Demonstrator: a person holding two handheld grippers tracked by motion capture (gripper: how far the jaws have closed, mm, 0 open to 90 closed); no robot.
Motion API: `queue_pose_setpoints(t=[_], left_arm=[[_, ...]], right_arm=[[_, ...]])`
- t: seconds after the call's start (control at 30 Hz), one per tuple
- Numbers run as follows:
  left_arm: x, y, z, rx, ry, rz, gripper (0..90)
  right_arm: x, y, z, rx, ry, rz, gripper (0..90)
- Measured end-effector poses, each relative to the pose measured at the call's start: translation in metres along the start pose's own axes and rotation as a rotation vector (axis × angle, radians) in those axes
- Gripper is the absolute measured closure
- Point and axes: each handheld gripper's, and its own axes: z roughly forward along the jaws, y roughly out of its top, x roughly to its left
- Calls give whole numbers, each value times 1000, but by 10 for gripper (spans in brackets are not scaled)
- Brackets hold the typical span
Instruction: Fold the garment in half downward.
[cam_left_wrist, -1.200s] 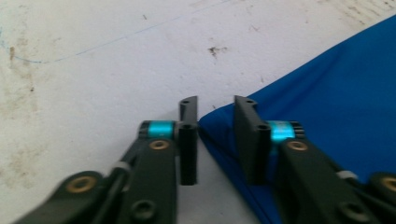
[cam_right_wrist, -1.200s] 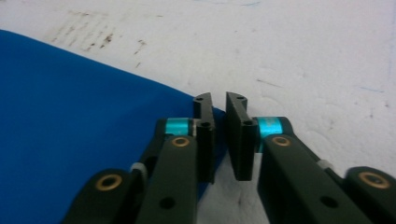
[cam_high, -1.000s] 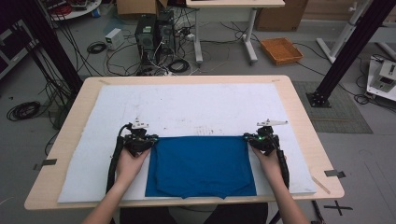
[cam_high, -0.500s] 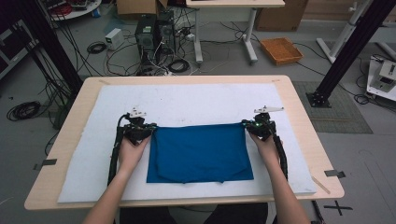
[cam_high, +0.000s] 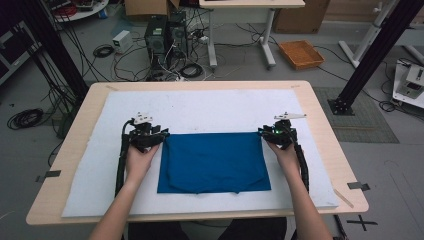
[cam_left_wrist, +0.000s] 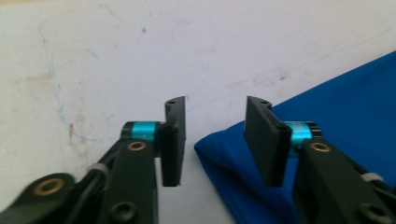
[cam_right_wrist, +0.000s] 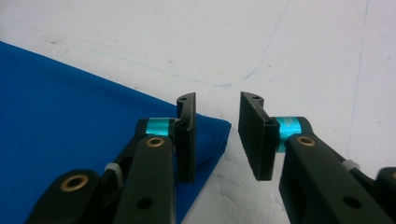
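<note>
Item: blue cloth (cam_high: 214, 162), folded to a soft rectangle, smooth matte weave, lower edge slightly uneven. It lies flat on the near middle of the white felt mat (cam_high: 210, 107), with wide bare mat beyond it and at both sides.

Mat: stained, with faint blue pen lines, covering a pale wooden table (cam_high: 322, 120) whose rim shows all round.

Left gripper (cam_left_wrist: 215, 140): black flat jaws have just been opening; now spread, nothing pinched, the cloth's far left corner just beside one jaw.

Right gripper (cam_right_wrist: 215, 135): jaws likewise just opening; spread and empty above the far right corner.

No readable writing.
</note>
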Motion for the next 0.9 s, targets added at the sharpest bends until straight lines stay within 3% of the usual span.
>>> queue_pose_setpoints(t=[0.17,0.23,0.53,0.63,0.9], left_arm=[[-1,1,-27,-73,-90,41,422],[-1,-2,-41,-90,-121,61,406],[-2,-23,-84,-124,-163,105,404],[2,-29,-89,-124,-157,124,400],[-1,-37,-83,-129,-166,157,400]], right_arm=[[3,-2,-17,-30,3,12,534],[5,-3,-27,-34,4,12,519],[10,-18,-76,-138,22,1,471],[3,-24,-84,-143,1,-4,467],[-11,-29,-96,-180,5,72,454]])
